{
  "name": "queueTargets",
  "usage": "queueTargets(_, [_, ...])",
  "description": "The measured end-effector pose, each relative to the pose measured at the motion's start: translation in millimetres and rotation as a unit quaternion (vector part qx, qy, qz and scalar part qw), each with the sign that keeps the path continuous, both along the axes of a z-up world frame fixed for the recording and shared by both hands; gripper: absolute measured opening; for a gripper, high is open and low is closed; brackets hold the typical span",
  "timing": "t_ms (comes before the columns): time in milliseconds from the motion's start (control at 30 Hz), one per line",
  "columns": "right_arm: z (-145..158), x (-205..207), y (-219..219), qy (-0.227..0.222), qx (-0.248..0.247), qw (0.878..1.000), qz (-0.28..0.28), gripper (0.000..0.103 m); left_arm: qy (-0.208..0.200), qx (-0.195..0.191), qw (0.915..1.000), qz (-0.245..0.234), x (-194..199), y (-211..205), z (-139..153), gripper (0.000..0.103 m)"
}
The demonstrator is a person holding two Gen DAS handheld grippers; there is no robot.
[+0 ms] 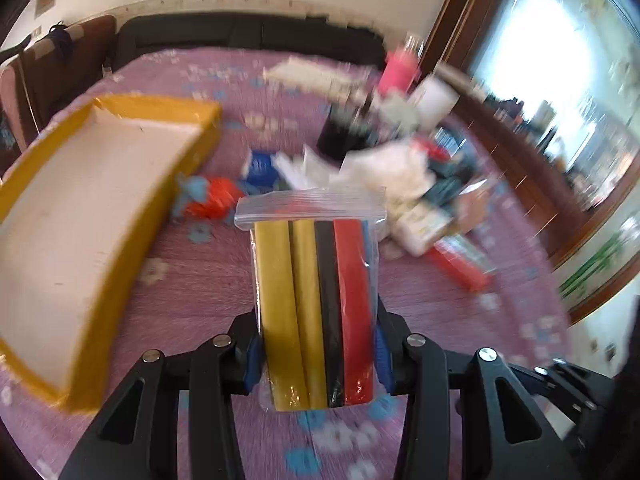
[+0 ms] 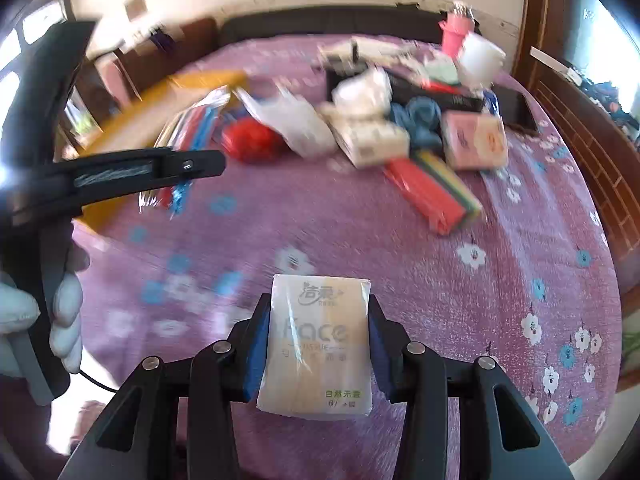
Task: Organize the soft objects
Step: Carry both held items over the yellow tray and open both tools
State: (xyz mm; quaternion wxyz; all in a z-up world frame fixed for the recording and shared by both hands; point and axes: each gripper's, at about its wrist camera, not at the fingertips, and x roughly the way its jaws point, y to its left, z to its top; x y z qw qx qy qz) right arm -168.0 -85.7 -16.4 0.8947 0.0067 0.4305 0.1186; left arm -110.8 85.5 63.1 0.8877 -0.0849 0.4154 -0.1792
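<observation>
Here the right tool [image 2: 318,344] grips a tissue pack [image 2: 316,344] between its blue pads at bottom centre; "Face" is readable on the wrapper, with small green print below. The left tool [image 1: 316,350] clamps a clear zip bag [image 1: 316,300] of yellow, black and red strips. Beyond, a yellow-rimmed tray [image 1: 92,216] sits at left on the purple flowered bed [image 1: 180,288], soft clutter [image 1: 400,176] upper right.

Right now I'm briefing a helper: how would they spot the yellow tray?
Start at the purple flowered bedspread. On its left side, left of the clutter pile, lies the tray. It alone is a wide, shallow box with yellow walls and a bare white floor.
</observation>
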Motion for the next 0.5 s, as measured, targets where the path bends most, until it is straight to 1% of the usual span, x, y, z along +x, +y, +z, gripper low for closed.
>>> queueTargets(67, [29.3,-10.4,-1.5,-0.032,0.018,0.999,0.011,0.047,-0.021,-0.029,0.9994,-0.002,-17.3,17.9,34.0,0.043])
queueTargets(100, [49.0,-15.6,-1.1,-0.050,0.032,0.998,0.019,0.047,-0.033,-0.038,0.9987,-0.003,-23.4,25.7,52.3,0.043])
queueTargets(133, [69.6,-19.7,0.9,-0.067,0.044,0.996,0.031,0.047,-0.053,-0.046,0.9975,-0.002,-33.5,37.2,75.8,0.043])
queueTargets(167, [87.8,-21.6,2.6,-0.083,0.052,0.994,0.043,0.047,-0.072,-0.048,0.9963,0.002,-41.4,48.0,97.1,0.043])
queueTargets(200, [108.5,-23.7,5.8,-0.101,0.063,0.991,0.055,0.047,-0.092,-0.048,0.9946,0.007,-49.2,61.8,125.8,0.043])
queueTargets(233, [132.6,-23.8,10.0,-0.121,0.077,0.987,0.069,0.047,-0.103,-0.048,0.9934,0.010,-51.0,68.4,143.6,0.043])
queueTargets(267, [153.3,-21.3,15.3,-0.135,0.091,0.983,0.082,0.048,-0.116,-0.047,0.9920,0.016,-51.6,77.4,164.3,0.043])
queueTargets(300, [167.1,-18.5,18.5,-0.143,0.101,0.980,0.092,0.048,-0.126,-0.041,0.9909,0.023,-50.5,85.2,183.3,0.043])
queueTargets(333, [187.8,-11.8,25.0,-0.155,0.115,0.976,0.103,0.048,-0.137,-0.029,0.9896,0.033,-47.4,93.6,204.1,0.043])
queueTargets(400, [214.8,4.8,36.8,-0.167,0.134,0.970,0.119,0.048,-0.148,-0.003,0.9874,0.055,-29.7,104.1,233.7,0.043])
queueTargets(433, [227.3,17.0,45.7,-0.172,0.142,0.967,0.124,0.048,-0.147,0.004,0.9870,0.064,-19.1,110.6,243.1,0.043])
queueTargets(500, [239.9,40.6,62.3,-0.168,0.154,0.965,0.130,0.049,-0.138,0.015,0.9871,0.081,8.1,123.6,253.4,0.043])
